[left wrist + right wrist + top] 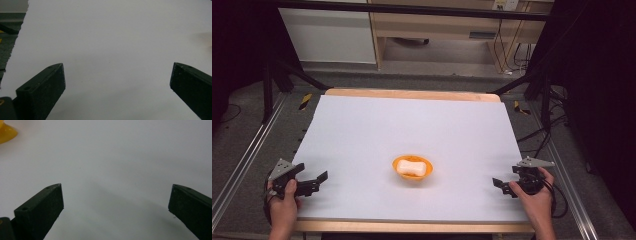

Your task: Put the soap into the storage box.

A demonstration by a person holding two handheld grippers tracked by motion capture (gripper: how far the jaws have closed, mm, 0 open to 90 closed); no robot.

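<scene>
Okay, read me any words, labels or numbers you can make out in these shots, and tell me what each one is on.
No text can be read.
The orange bowl, the white object in it and the white table cover carry no print.
A pale label on the wooden furniture behind the table is too small and blurred to read.

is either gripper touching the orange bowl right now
No, the small orange plastic bowl holding a white bone-shaped object sits alone mid-table, while the left gripper and right gripper rest apart near the table's side edges.
</scene>
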